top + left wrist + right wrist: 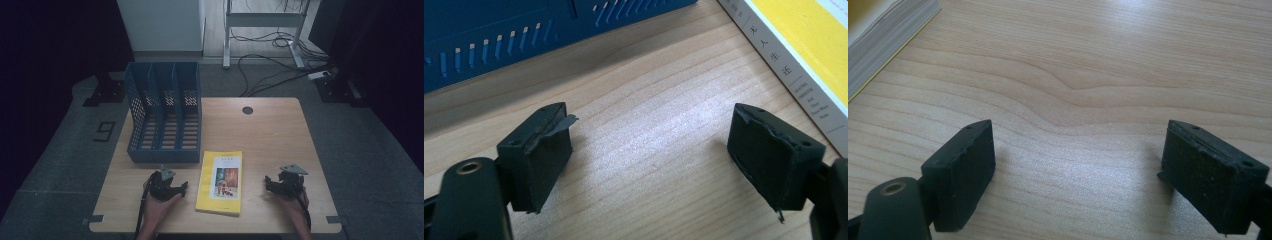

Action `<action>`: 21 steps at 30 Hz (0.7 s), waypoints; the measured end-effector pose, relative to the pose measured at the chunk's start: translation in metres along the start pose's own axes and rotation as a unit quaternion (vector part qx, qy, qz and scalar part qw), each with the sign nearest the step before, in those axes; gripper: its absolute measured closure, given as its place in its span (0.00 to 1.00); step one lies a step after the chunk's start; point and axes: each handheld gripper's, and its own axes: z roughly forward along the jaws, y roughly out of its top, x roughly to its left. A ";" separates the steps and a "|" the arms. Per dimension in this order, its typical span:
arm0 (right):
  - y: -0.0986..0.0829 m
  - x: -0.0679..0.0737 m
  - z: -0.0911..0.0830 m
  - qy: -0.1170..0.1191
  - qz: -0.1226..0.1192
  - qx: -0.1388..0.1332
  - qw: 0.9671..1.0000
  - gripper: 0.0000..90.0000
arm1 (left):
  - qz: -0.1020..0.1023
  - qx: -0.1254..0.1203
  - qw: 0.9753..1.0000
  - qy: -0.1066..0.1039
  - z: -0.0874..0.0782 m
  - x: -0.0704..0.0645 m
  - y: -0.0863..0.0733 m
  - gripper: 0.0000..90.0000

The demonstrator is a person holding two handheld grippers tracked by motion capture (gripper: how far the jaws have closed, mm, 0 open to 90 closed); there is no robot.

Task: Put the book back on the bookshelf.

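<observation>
While both sets of jaws gape empty beside flat yellow book (220,182): risk skidding it across counter (270,135), missing blue file rack (165,112).

A thick yellow paperback book (220,182) with a small colourful picture on its cover lies flat and closed, cover up, on the near part of the pale wooden table (270,130). It sits between the two grippers, just in front of the blue plastic three-slot file rack (165,112). Its white spine (789,75) bears dark printed characters, and its page edges (885,47) look pale grey.
</observation>
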 end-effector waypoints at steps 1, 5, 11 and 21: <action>0.000 0.000 0.000 0.000 0.000 0.000 1.000 0.15 | 0.000 0.000 1.000 0.000 0.000 0.000 0.000 0.19; 0.000 0.000 0.000 0.000 -0.001 0.000 1.000 0.15 | 0.000 0.001 1.000 -0.001 0.001 0.000 0.001 0.18; -0.002 -0.001 -0.002 0.009 -0.009 0.000 1.000 0.14 | 0.006 0.004 1.000 -0.007 0.002 0.001 0.002 0.14; -0.009 0.001 -0.010 -0.003 0.002 0.000 1.000 0.15 | 0.006 0.005 1.000 -0.005 -0.002 -0.001 -0.002 0.15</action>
